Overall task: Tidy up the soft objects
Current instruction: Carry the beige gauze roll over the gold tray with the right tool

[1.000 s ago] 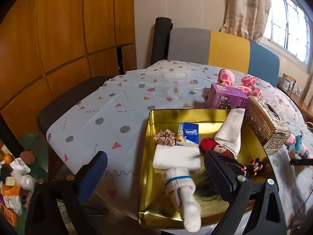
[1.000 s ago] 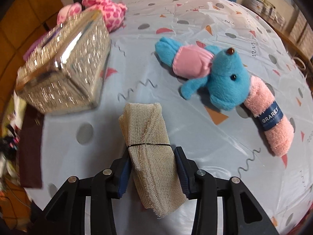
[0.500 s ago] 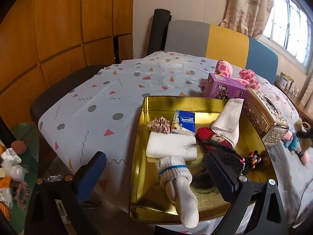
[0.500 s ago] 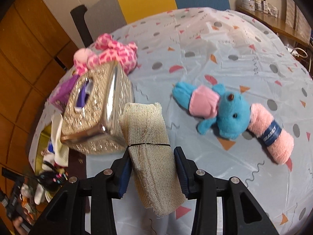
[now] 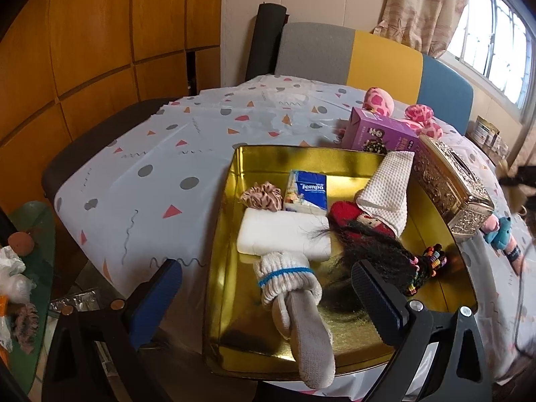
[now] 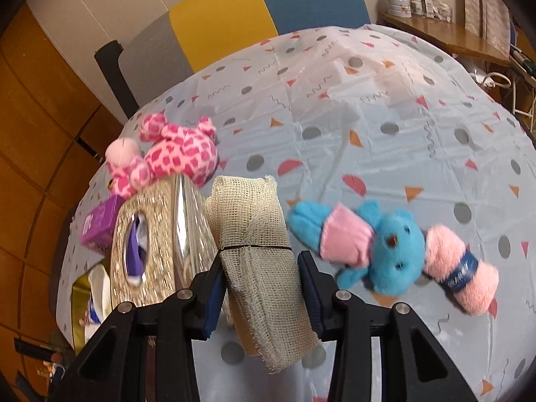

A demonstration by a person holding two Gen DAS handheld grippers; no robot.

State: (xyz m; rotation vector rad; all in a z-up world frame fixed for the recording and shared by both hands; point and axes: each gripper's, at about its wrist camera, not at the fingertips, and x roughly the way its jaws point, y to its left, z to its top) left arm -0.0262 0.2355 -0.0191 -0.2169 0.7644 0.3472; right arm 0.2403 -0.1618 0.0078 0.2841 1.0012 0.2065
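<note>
With my right hand-held gripper (image 6: 261, 288) clamped on the beige rolled gauze cloth (image 6: 258, 261), I'd clear the ornate silver tissue box (image 6: 150, 244) before lowering into the shiny gold rectangular tray (image 5: 231, 301), left hand-held gripper (image 5: 268, 288) wide and empty.

Sock (image 5: 294, 305), sponge (image 5: 284, 236) in tray (image 5: 224, 268); box (image 5: 452, 189) right.

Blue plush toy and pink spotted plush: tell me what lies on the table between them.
Only bare tablecloth lies between the blue plush toy and the pink spotted plush, in the right wrist view.
</note>
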